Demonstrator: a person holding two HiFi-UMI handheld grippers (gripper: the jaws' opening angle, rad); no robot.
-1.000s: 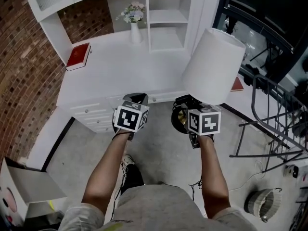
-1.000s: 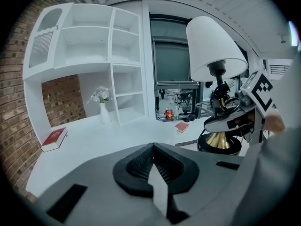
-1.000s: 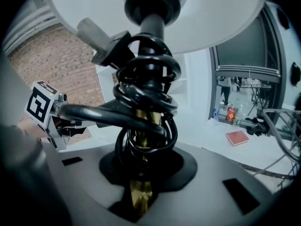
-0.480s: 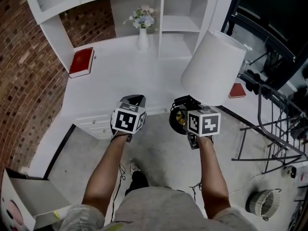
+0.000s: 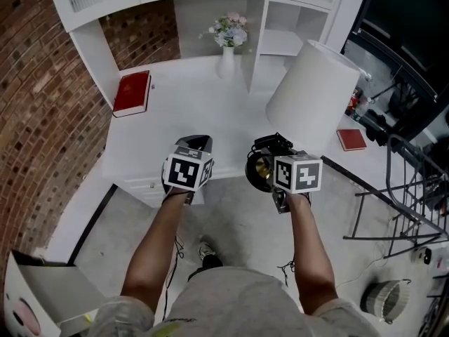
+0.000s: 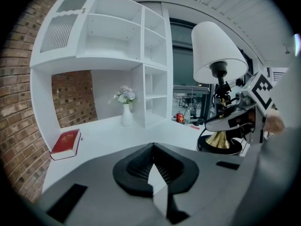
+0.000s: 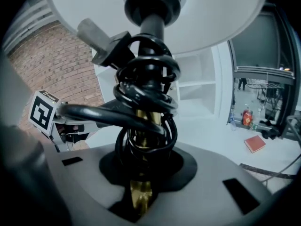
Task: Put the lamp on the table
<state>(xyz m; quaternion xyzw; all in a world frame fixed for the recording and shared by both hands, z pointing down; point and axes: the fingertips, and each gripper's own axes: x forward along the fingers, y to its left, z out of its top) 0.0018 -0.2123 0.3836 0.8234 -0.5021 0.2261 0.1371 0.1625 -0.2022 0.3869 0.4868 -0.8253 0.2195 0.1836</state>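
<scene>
The lamp has a white shade (image 5: pixel 312 93), a brass stem (image 7: pixel 141 192) wound with black cord (image 7: pixel 146 102) and a round dark base (image 5: pixel 258 171). My right gripper (image 5: pixel 272 161) is shut on the stem just above the base and holds the lamp tilted in the air, at the front edge of the white table (image 5: pixel 182 118). From the left gripper view, the lamp (image 6: pixel 218 55) appears upright at the right, with the right gripper beside it. My left gripper (image 5: pixel 198 144) hovers over the table's front edge; its jaws (image 6: pixel 153 147) are shut on nothing.
A red book (image 5: pixel 132 93) lies at the table's left; a white vase of flowers (image 5: pixel 228 44) stands at the back by the shelves (image 5: pixel 287 30). Another red book (image 5: pixel 351 139) lies to the right. A brick wall (image 5: pixel 42 104) is left; dark metal frames (image 5: pixel 407 188) stand right.
The table has come closer and now lies under both grippers' tips. The lamp stays in the right gripper's grip, and the left gripper keeps its place beside it.
</scene>
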